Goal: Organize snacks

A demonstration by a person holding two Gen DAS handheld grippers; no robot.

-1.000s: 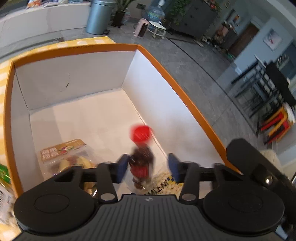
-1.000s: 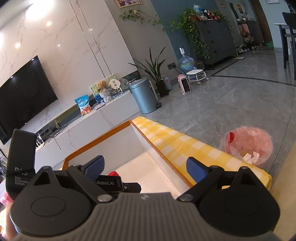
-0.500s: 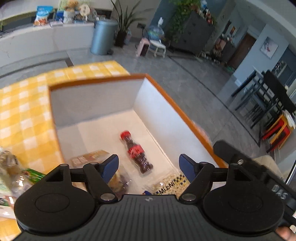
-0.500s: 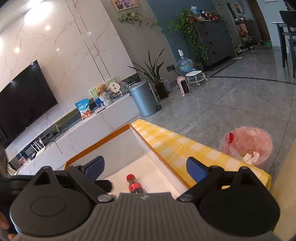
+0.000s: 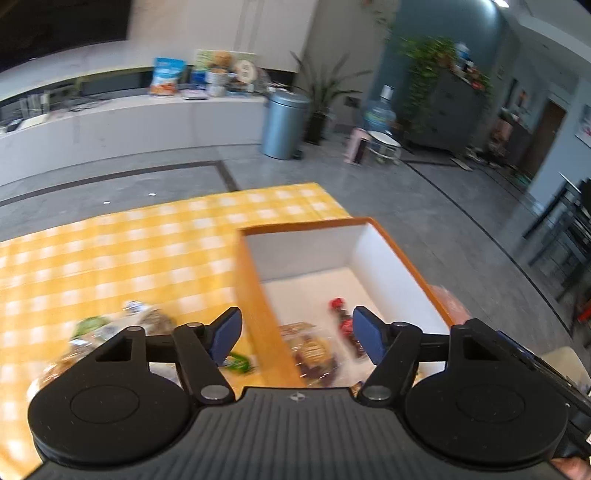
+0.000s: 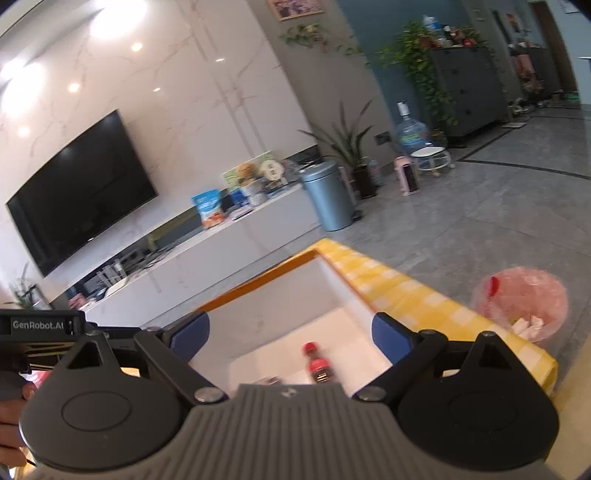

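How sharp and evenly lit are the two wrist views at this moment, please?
Left wrist view: motion-blurred, the checked tablecloth and cola bottle smeared, the straight-edged box bowed by the fisheye. Right wrist view: sharper, with ceiling-light glare on the marble wall.

Wall: pale marble panels (image 6: 177, 110) with ceiling-light glare; black television (image 6: 81, 192) mounted at 9 o'clock.
Floor: grey tiles (image 6: 480, 206) with a dark inlaid border.
Console: long white low unit (image 5: 129, 125) under the television.
Bin: grey-blue pedal bin (image 6: 327, 195) at the console's end.
Far end, 2 o'clock: dark cabinet (image 6: 465, 88) draped with trailing plants.
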